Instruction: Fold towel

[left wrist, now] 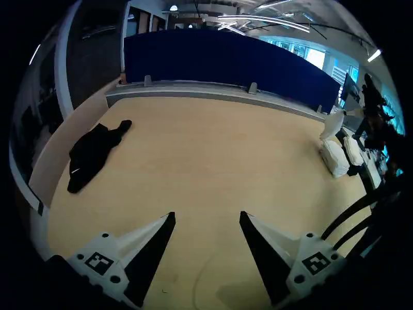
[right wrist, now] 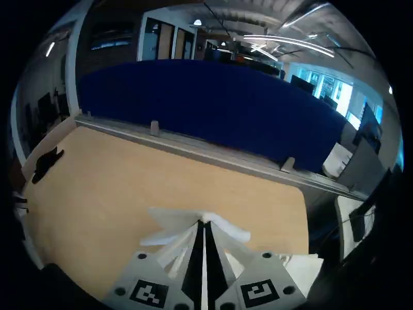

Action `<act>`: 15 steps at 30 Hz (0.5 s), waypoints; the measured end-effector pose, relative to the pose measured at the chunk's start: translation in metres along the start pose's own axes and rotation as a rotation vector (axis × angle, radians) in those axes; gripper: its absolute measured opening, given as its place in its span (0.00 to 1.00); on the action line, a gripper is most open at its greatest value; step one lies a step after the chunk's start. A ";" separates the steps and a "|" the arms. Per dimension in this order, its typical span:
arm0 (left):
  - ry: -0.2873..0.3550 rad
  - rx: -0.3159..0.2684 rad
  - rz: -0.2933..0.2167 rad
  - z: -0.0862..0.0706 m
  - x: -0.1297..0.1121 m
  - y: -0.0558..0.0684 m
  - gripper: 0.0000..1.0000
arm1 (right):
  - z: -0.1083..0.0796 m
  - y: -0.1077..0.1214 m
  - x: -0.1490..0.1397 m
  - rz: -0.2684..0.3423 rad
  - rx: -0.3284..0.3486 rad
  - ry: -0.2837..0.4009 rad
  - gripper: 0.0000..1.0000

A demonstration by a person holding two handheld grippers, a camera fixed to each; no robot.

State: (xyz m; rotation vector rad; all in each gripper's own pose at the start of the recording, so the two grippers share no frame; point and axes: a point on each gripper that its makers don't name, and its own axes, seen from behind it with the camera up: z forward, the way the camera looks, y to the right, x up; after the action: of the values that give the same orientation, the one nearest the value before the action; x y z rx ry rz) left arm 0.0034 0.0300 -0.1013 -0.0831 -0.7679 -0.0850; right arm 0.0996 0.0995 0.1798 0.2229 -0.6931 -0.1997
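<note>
The right gripper (right wrist: 204, 223) has its fingers clamped together on a white towel (right wrist: 168, 216), over the wooden table (right wrist: 103, 181). The left gripper (left wrist: 206, 214) hovers over the table with fingers wide apart. Farther away lies a black cloth (left wrist: 93, 155), and behind stands a blue partition (left wrist: 222, 62)

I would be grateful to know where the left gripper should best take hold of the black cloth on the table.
Probably the narrow far tail of the black cloth, from above, with the open left gripper set across it. The cloth lies flat and bunched on the table; that tail is its thinnest part.
</note>
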 end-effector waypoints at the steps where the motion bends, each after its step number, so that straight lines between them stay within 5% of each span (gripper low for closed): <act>1: 0.000 -0.001 0.003 0.000 0.000 0.001 0.92 | -0.003 0.002 -0.006 0.006 -0.003 -0.003 0.02; 15: -0.005 -0.023 0.026 0.001 0.001 0.014 0.92 | -0.034 0.021 -0.099 0.088 -0.047 -0.087 0.02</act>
State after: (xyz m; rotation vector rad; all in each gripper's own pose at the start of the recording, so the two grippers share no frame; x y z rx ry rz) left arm 0.0054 0.0444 -0.1004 -0.1148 -0.7705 -0.0684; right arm 0.0494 0.1491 0.1002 0.1395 -0.7820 -0.1423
